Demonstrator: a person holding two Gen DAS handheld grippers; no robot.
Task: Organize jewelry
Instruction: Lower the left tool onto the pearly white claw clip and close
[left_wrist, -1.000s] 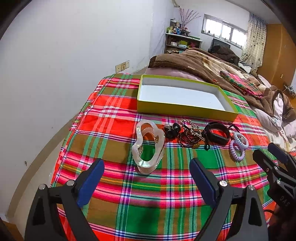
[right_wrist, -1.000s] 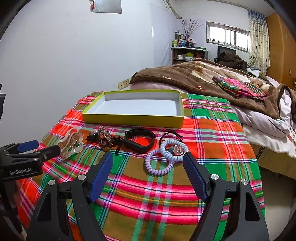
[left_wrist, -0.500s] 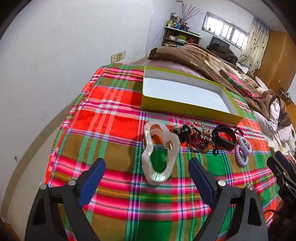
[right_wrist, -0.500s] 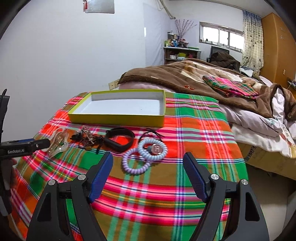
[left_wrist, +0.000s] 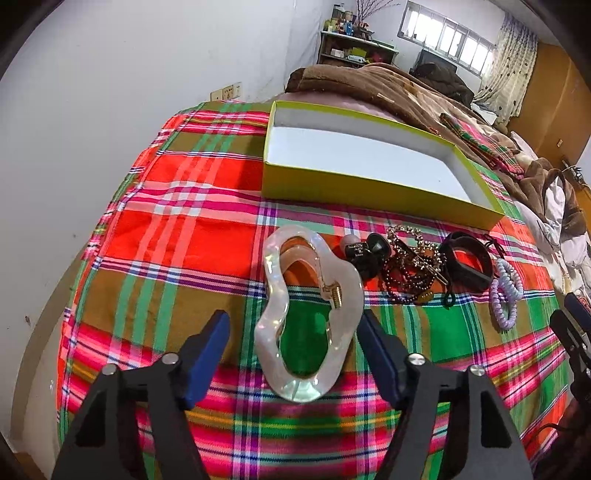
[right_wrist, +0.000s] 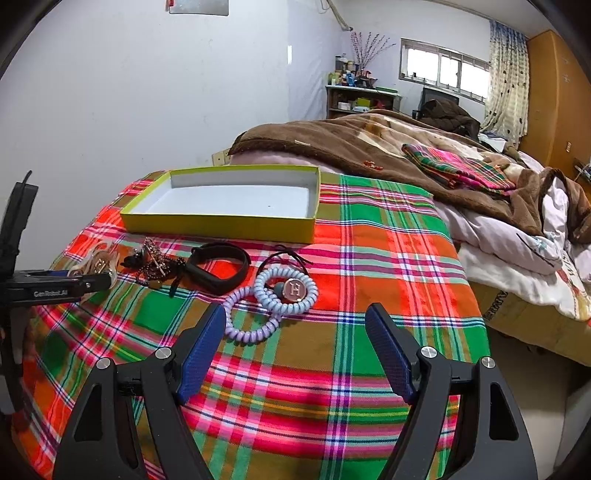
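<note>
Left gripper (left_wrist: 293, 341) is wide open, and the pearly hair claw (left_wrist: 308, 314) sits right between its fingers, long axis pointing straight ahead. Right gripper (right_wrist: 295, 345) is open too, farther off.

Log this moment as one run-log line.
left gripper: open, straddling pearly hair claw | right gripper: open, near lilac coil ties | yellow box: empty

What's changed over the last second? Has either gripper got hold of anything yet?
The left gripper has moved forward and down onto the pearly hair claw, which now lies between its open fingers, not yet gripped. The right gripper shifted a little, open, short of the coiled hair ties. Nothing was taken or released. The jewelry row and the empty yellow box stayed put.
</note>
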